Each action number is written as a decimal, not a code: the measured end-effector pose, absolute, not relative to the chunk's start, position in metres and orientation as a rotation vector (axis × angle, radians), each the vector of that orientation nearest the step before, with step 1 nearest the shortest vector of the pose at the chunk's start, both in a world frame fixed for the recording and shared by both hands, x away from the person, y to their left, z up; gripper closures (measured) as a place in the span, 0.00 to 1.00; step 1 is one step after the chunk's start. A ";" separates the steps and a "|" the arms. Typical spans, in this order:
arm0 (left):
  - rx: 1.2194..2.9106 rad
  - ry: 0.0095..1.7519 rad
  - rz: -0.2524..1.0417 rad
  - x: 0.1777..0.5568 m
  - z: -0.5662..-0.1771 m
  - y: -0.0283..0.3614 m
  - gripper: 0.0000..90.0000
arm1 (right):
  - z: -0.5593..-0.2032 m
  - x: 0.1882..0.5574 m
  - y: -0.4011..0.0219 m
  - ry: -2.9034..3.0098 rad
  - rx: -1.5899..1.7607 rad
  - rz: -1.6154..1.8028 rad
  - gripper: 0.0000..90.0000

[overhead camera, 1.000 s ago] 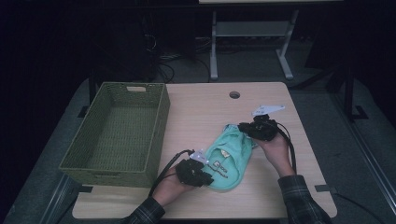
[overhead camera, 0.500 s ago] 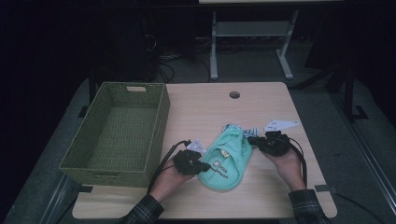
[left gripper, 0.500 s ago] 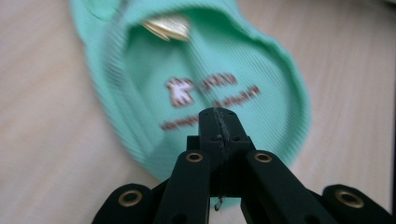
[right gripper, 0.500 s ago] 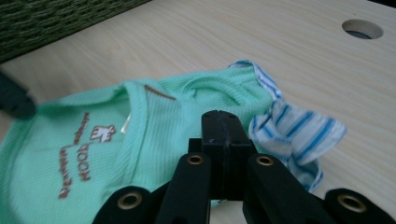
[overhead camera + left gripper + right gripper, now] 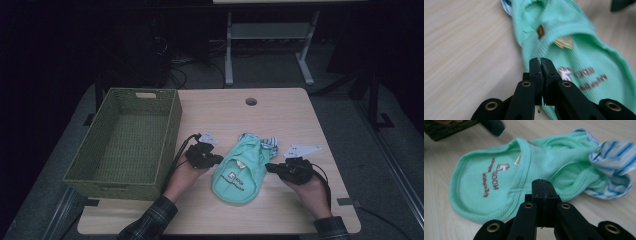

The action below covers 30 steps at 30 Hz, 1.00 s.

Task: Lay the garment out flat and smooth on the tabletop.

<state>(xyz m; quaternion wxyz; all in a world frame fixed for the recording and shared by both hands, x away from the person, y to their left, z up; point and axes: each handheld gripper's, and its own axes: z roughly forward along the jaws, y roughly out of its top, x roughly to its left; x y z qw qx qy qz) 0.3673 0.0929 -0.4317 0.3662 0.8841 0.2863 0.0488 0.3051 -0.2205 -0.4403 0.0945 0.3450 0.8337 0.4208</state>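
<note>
The mint-green garment [image 5: 243, 168] lies flat at lower centre of the high view, on the table [image 5: 280, 115]. The left gripper [image 5: 216, 160] at its left edge and the right gripper [image 5: 270, 167] at its right edge both have their jaws closed, pinching nothing.

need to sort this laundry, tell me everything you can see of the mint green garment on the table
The small mint green ribbed-knit garment lies flat on the light wooden table, right of the green woven basket. It has reddish-brown printed lettering with a small figure, a folded collar edge, a yellowish tag and a blue-and-white striped lining bunched at its far end. The shut left gripper and shut right gripper flank it at its edges; whether either pinches the fabric is unclear.
</note>
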 end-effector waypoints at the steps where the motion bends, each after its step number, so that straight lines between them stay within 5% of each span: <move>1: 2.269 0.746 0.126 0.370 -0.433 0.092 0.97 | -0.442 0.304 -0.220 2.480 1.022 1.244 1.00; 17: 2.349 0.686 0.085 0.381 -0.461 0.067 0.93 | -0.465 0.297 -0.199 2.602 1.020 1.120 1.00; 30: 2.331 0.662 0.101 0.385 -0.442 0.066 0.93 | -0.468 0.298 -0.198 2.612 1.013 1.098 1.00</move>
